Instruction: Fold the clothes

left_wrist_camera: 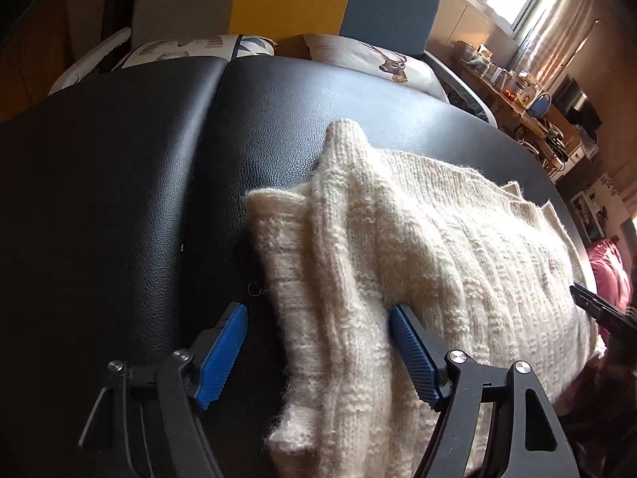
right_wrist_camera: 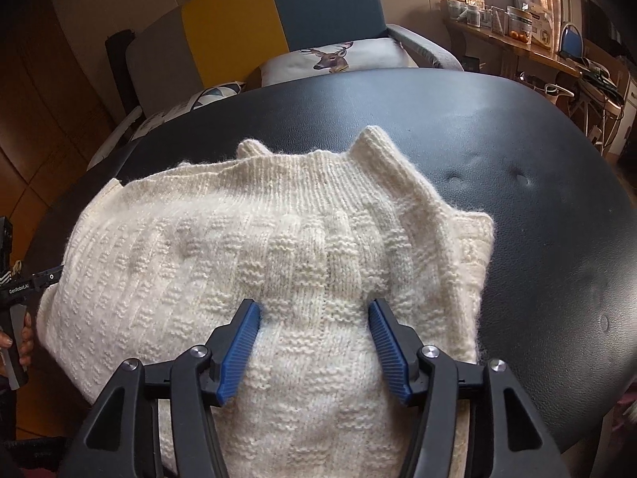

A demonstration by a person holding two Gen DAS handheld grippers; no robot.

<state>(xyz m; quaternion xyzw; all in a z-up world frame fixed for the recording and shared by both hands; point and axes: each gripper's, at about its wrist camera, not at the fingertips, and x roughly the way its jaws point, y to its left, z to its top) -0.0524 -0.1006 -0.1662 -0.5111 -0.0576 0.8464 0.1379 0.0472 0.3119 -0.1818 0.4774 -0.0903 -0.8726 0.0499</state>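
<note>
Cream knit sweater (right_wrist_camera: 254, 263) is lying bunched on the black leather counter (right_wrist_camera: 537, 183), collar toward the far edge. Left tongs (left_wrist_camera: 318, 354) are gaping wide, straddling a raised side fold, gripping nothing. Right tongs (right_wrist_camera: 314, 350) are also spread wide over the body panel, empty. Knit is looking thick, soft, stretchy, fuzzy; likely grips well, sags when lifted. Best pinching a doubled edge or hem, not one loose layer.
</note>
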